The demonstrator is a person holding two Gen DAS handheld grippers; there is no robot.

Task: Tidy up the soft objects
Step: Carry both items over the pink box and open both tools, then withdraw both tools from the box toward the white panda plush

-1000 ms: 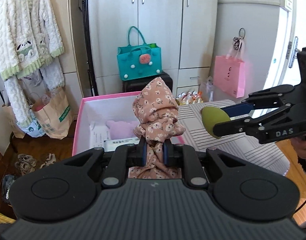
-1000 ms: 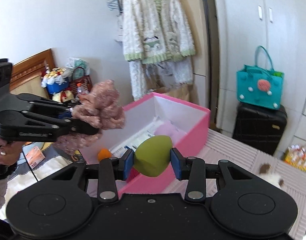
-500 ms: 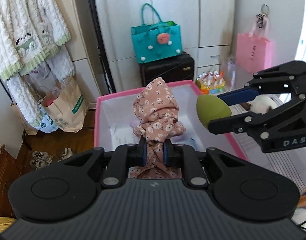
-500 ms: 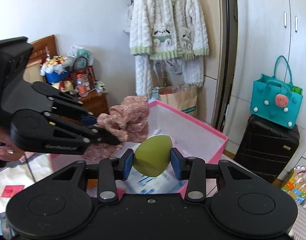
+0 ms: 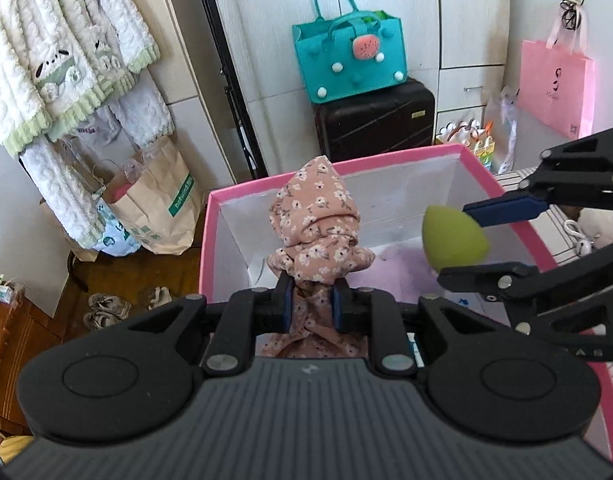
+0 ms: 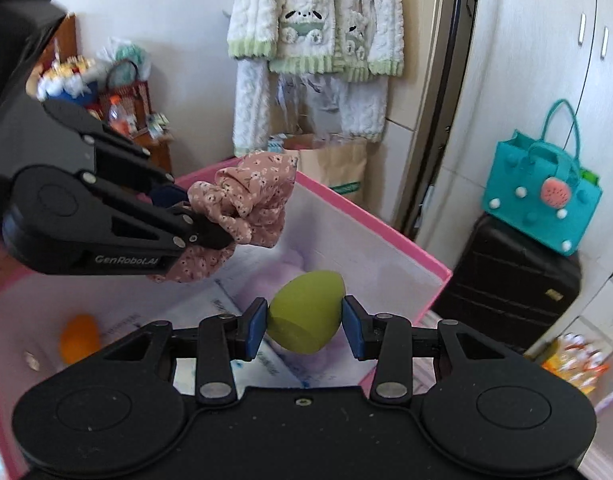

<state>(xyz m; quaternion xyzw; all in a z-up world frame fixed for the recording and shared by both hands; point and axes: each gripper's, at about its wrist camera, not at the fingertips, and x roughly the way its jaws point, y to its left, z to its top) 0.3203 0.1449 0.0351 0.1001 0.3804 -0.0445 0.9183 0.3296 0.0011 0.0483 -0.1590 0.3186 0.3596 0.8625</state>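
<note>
Both grippers have travelled from beside the box [image 5: 482, 168] to a position above its open interior, so the carry phase appears complete and release is judged to be the step in hand. The left gripper [image 5: 309, 300] holds the scrunchie [image 5: 320, 236], a pink floral one, bunched between narrow jaws; those jaws have just been opening slightly, with the fabric still between the pads and still supported. In the right wrist view the scrunchie [image 6: 242, 204] hangs over the box's left half, above the floor and clear of the walls. The right gripper [image 6: 305, 322] is closed on the sponge [image 6: 305, 310], a green egg-shaped one, at a moderate width, both pads touching its sides; it sits over the box's middle, toward the far-right wall. Already on the box floor are a lilac soft item [image 5: 394, 272] near the far wall, an orange item [image 6: 79, 336] by the left wall, and printed packets. Both held items are soft, so a drop from this height should do no harm. The scrunchie may snag on a pad as the jaws part.
</note>
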